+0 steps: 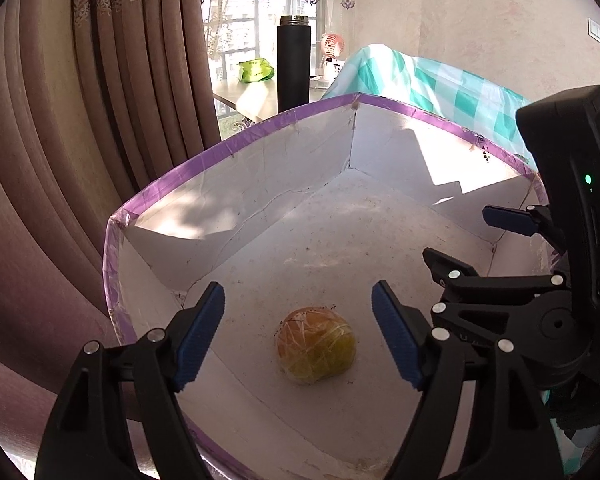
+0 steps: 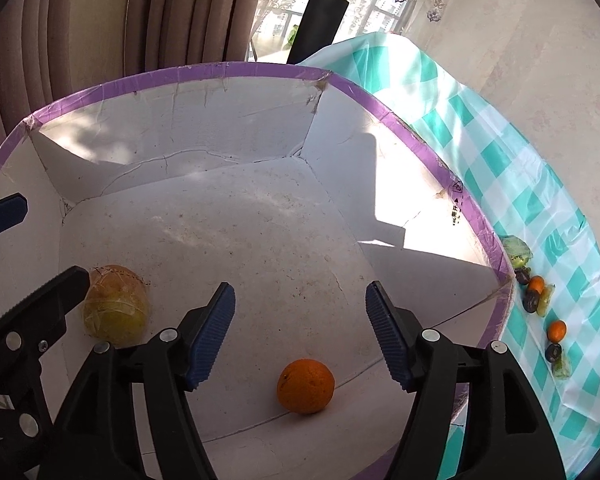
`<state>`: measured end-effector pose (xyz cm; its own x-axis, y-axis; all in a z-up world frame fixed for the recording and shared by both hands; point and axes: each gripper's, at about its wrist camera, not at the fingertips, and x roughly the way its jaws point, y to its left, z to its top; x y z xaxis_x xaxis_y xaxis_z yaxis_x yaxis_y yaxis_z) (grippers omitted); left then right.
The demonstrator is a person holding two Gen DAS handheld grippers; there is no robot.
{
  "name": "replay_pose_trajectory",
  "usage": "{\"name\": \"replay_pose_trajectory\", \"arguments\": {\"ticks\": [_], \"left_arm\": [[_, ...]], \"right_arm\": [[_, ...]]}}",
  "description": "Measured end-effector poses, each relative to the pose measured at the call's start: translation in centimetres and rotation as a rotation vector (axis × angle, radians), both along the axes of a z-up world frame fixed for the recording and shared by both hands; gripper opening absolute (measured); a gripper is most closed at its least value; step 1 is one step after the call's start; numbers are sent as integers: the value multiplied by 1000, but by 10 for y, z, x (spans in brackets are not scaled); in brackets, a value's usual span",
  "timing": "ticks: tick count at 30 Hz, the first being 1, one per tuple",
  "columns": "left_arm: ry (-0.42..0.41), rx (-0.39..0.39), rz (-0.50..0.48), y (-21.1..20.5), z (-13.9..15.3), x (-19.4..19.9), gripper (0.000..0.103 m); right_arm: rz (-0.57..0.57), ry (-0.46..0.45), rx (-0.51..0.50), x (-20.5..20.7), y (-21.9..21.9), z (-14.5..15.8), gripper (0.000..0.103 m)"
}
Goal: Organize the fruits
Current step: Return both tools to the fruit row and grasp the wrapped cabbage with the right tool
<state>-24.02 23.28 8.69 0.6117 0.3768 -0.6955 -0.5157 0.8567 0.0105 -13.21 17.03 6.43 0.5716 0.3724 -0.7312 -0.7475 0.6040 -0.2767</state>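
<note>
A white cardboard box with a purple taped rim [image 1: 260, 136] [image 2: 404, 128] stands on a teal checked tablecloth [image 2: 532, 184]. A plastic-wrapped yellow-orange fruit [image 1: 315, 345] [image 2: 115, 307] lies on the box floor. My left gripper [image 1: 298, 334] is open above it, the fruit between its blue pads. An orange [image 2: 305, 385] lies on the box floor under my open, empty right gripper [image 2: 300, 334]. The right gripper also shows in the left wrist view [image 1: 456, 236]. Several small fruits [image 2: 536, 292] lie on the cloth to the right of the box.
A black flask [image 1: 293, 64] [image 2: 318, 20] stands behind the box. Brown curtains [image 1: 80, 120] hang at the left. A green bag [image 1: 256, 71] and a small pink fan [image 1: 332, 50] sit on a far table by the window.
</note>
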Motion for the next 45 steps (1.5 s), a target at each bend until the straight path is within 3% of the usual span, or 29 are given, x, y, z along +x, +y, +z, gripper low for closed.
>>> {"name": "replay_pose_trajectory", "arguments": {"ticks": [4, 5, 9, 15, 18, 21, 24, 28, 31, 39, 45], "left_arm": [[15, -18, -14, 1, 1, 2, 78], [13, -32, -22, 1, 1, 1, 80], [-112, -101, -62, -1, 15, -12, 96], [-300, 91, -136, -49, 59, -23, 101], [-372, 168, -243, -91, 67, -20, 101], [-361, 184, -372, -135, 61, 3, 101], [-332, 132, -491, -172, 46, 40, 101], [-267, -2, -564, -206, 23, 105, 101], [-200, -120, -591, -221, 1, 161, 101], [-127, -204, -562, -245, -53, 255, 101], [-169, -305, -568, -238, -60, 263, 101]], "right_arm": [[-8, -55, 51, -4, -8, 5, 73], [-19, -82, 65, -5, -11, 9, 80], [-67, -124, 204, -2, -43, 34, 85], [-174, -105, 474, 24, -132, 53, 86], [-291, -77, 545, 44, -184, 36, 86], [-454, 16, 581, 73, -237, 7, 86], [-588, 83, 547, 98, -279, -16, 86], [-772, 21, 424, 117, -316, -36, 88], [-888, 44, 480, 125, -350, -41, 88], [-1022, 36, 476, 167, -387, -43, 88], [-1042, 110, 417, 230, -411, -53, 78]]}}
